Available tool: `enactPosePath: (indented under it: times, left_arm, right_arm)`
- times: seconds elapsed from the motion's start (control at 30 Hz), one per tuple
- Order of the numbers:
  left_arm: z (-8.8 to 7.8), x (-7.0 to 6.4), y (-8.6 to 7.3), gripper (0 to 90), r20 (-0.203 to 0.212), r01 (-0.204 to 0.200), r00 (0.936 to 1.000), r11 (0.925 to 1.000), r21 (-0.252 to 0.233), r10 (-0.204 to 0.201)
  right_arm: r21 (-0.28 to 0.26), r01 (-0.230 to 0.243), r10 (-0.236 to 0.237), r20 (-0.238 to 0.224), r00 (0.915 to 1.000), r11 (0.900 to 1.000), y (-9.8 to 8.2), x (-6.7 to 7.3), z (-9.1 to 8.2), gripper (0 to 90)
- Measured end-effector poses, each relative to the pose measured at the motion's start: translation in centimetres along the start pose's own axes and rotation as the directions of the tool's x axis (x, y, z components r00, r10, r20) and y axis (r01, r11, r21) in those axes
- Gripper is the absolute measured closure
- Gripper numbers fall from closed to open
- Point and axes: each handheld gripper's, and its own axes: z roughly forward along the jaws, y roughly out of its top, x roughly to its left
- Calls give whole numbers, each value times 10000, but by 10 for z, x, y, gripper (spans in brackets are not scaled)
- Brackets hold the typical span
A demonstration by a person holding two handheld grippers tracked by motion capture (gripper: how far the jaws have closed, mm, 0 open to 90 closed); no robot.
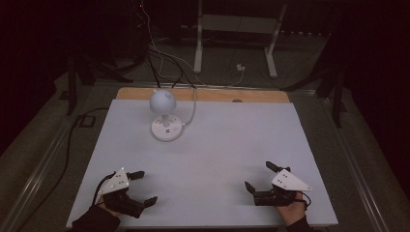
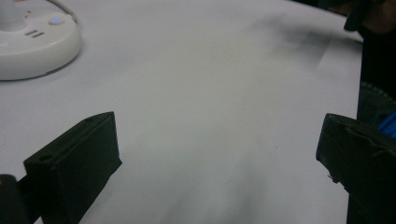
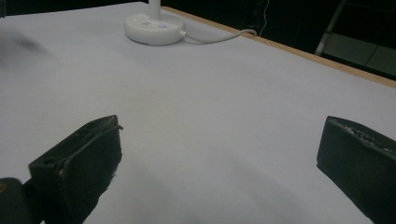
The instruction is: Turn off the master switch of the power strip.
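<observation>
Resting on the table [image 1: 208, 159], each gripper, left [image 1: 143, 187] and right [image 1: 258, 177], gapes empty.

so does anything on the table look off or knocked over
Nothing stands out. The white desk lamp stands upright on its round base near the far edge of the table, its cord trailing off the back. The left hand-held gripper and right hand-held gripper sit open near the front edge, holding nothing.
</observation>
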Motion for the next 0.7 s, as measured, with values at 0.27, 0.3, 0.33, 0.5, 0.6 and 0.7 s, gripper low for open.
enactPosePath:
  times: [0.27, 0.3, 0.33, 0.5, 0.6, 0.7]
  left_arm:
    - [0, -3, 13, 1, 257, -90, 9996, 9999, 99, 87]
    - [0, -3, 14, 1, 268, -121, 9996, 9998, 149, 116]
    - [0, -3, 16, 1, 284, -123, 9995, 9998, 158, 118]
    - [-4, -5, 25, 1, 386, -311, 9988, 9993, 191, 303]
    - [-7, -5, 33, 1, 414, -295, 9987, 9994, 157, 289]
    - [-8, -4, 40, 1, 324, -387, 9987, 9992, 119, 383]
  right_arm:
    - [-164, -313, 311, -102, 9995, 9994, 2, 0, -1, 0]
    - [-150, -296, 295, -69, 9995, 9994, 2, 0, -2, 0]
    - [-157, -280, 279, -57, 9996, 9995, 2, 0, -2, 0]
    - [-235, -334, 333, -59, 9994, 9992, 2, 0, -3, 0]
    - [-254, -313, 311, -85, 9995, 9992, 3, 0, -3, 0]
    - [-258, -331, 328, -99, 9994, 9991, 3, 0, -3, 0]
